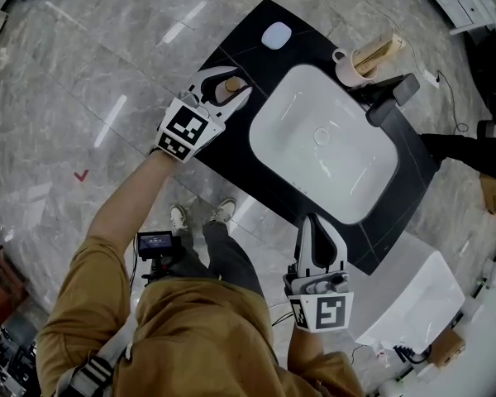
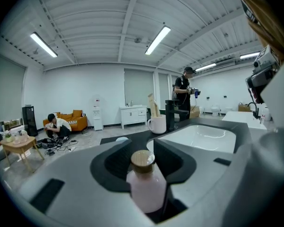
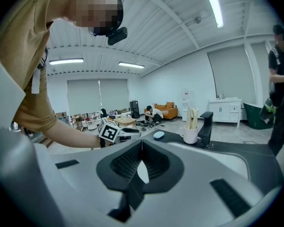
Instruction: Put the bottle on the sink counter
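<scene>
Left gripper view is showing the left gripper with its jaws clamping wide on the pink bottle. The bottle is standing upright between them, apparently for setting on the black desk beneath. The right gripper is hanging aside, jaws together and empty.

Mug and faucet crowd the far counter.

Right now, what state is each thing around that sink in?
left gripper: closed round the bottle.
bottle: upright, capped.
right gripper: shut, empty.
sink: empty, no water showing.
faucet: not running.
mug: upright, something tan standing in it.
</scene>
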`<act>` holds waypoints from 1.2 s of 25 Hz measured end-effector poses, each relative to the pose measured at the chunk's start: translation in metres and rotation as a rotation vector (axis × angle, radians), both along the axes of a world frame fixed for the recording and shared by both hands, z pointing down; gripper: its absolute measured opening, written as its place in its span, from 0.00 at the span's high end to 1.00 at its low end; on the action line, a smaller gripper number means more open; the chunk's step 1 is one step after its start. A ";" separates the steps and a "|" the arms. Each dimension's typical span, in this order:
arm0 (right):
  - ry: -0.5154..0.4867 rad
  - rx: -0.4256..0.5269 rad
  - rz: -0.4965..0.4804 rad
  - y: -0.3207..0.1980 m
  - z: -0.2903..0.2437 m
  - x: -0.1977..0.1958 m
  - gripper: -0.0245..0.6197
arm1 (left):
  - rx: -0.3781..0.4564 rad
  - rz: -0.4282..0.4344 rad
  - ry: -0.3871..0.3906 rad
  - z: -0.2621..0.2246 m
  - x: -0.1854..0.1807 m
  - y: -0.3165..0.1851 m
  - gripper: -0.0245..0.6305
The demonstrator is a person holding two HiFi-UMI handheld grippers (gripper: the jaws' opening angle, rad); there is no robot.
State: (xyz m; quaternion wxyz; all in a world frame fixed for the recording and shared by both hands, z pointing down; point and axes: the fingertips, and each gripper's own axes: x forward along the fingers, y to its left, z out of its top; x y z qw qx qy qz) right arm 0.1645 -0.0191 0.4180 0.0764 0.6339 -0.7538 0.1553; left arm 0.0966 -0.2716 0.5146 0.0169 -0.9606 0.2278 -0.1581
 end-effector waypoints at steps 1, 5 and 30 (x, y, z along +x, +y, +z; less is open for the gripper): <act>0.001 0.003 0.001 0.000 -0.002 0.000 0.95 | -0.003 0.000 -0.007 0.000 0.000 0.000 0.74; 0.007 0.014 0.009 0.002 -0.007 0.001 0.95 | -0.011 -0.002 -0.012 0.001 -0.001 0.000 0.74; 0.029 0.069 0.001 0.011 -0.035 -0.004 0.95 | 0.071 -0.005 0.026 -0.057 -0.005 0.005 0.79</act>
